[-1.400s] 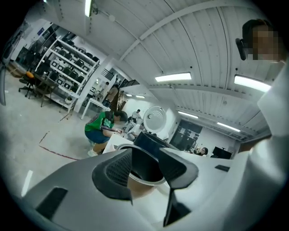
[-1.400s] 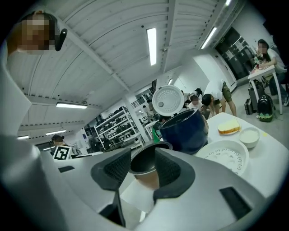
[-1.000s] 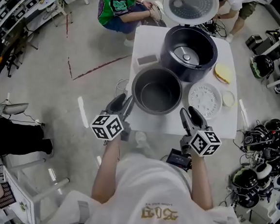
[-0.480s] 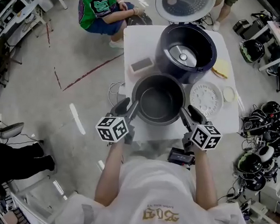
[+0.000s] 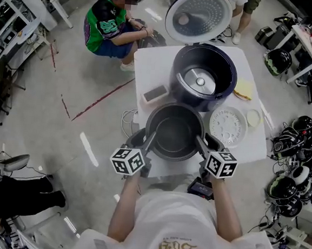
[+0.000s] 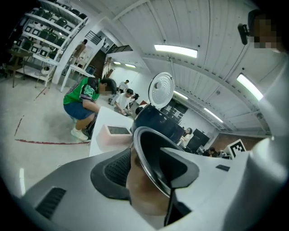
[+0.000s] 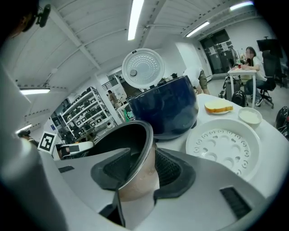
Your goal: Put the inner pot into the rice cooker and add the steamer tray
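now both my tongs have dropped from short of the table point(image 5: 150, 66) onto the inner pot point(image 5: 174, 132), which stands just in front of the open rice cooker point(image 5: 177, 69). the left gripper point(image 5: 145, 138) straddles the pot's left rim and the right gripper point(image 5: 206, 143) its right rim, each with one jaw inside the wall and one outside. the left jaws have just been opening wide. the right have just been closing on the wall, but neither pair looks clamped yet, so i count both as released. that puts me at the grasp before the lift. the pot is thin dark metal with a bright flared lip, smooth and probably slippery against my ribbed pads. the steamer tray point(image 5: 227, 125), a white perforated disc, lies untouched just to the pot's right.
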